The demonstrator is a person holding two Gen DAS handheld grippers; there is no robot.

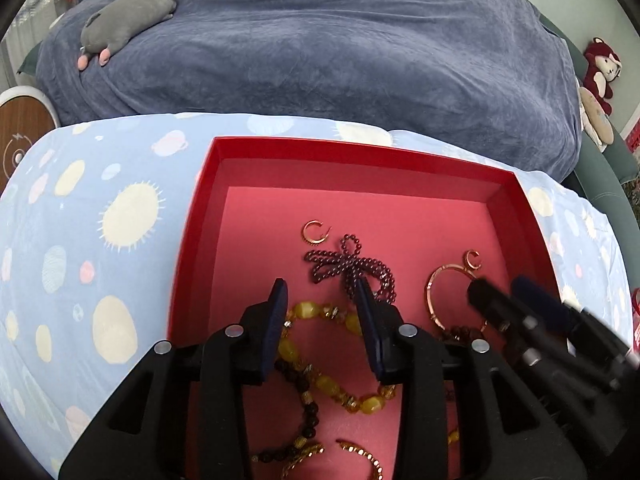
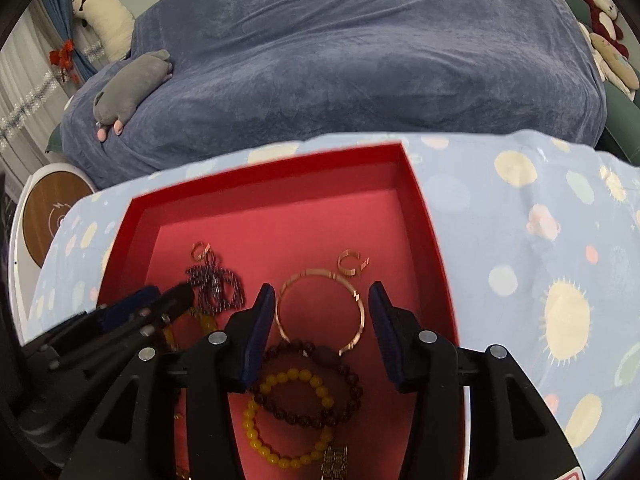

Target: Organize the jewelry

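Beyond my work lies the grey-blue blanket (image 1: 340, 40), a grey plush (image 1: 128, 20) lying on its left part; nearer, the pale blue patterned cloth (image 1: 80, 220) carries the red box (image 1: 400, 168); inside it sit my jewelry: a rose-gold bangle (image 2: 320, 312), a yellow bead bracelet (image 2: 288, 420) overlapped by a dark bead bracelet (image 2: 312, 384), a purple bead bow (image 1: 352, 264) and a small gold earring (image 1: 314, 232); my left tongs (image 1: 324, 320) hang wide open over an amber bead strand (image 1: 320, 360), gripping nothing; my right tongs (image 2: 322, 328) gape either side of the bangle, empty too.
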